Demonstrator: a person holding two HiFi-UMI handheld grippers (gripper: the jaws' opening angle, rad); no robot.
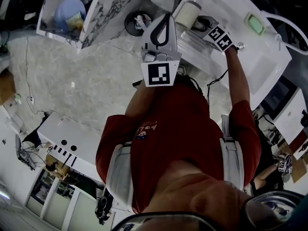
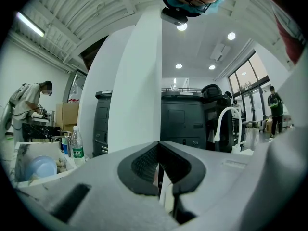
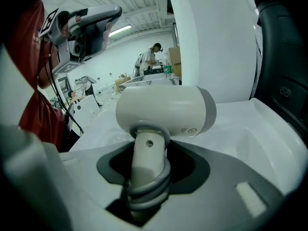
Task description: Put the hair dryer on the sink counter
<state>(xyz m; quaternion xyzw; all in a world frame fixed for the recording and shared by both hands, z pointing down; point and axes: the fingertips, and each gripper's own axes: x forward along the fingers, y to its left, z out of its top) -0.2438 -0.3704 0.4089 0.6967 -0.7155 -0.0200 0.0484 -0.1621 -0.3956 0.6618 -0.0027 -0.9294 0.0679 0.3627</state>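
White sink counter (image 1: 269,57) fills the upper right of the head view, with one green bar of soap (image 1: 254,23) lying on it. One cream hair dryer (image 1: 187,14) sits at the counter's near end, at the tip of the right gripper (image 1: 202,23). Whether it touches the counter cannot be told from here. The left gripper (image 1: 166,19) is just beside it, over the floor, with its tips together. There are two grippers in all, each with one marker cube. The person below wears a red shirt (image 1: 178,129). At the upper left stands one marbled box holding one blue bowl (image 1: 70,11).

In the left gripper view the two jaws meet with only a thin slit between them, and nothing is in it. Beyond them stand one plastic bottle (image 2: 77,146) and one white curved tap (image 2: 222,124). Two people show far off, one at each side.

In the right gripper view the two jaws stand partly apart, clamped on the hair dryer's handle. A grey cord (image 3: 149,189) is wound three times round that handle. The barrel lies crosswise above the jaws, over the white counter. One person stands in the background.
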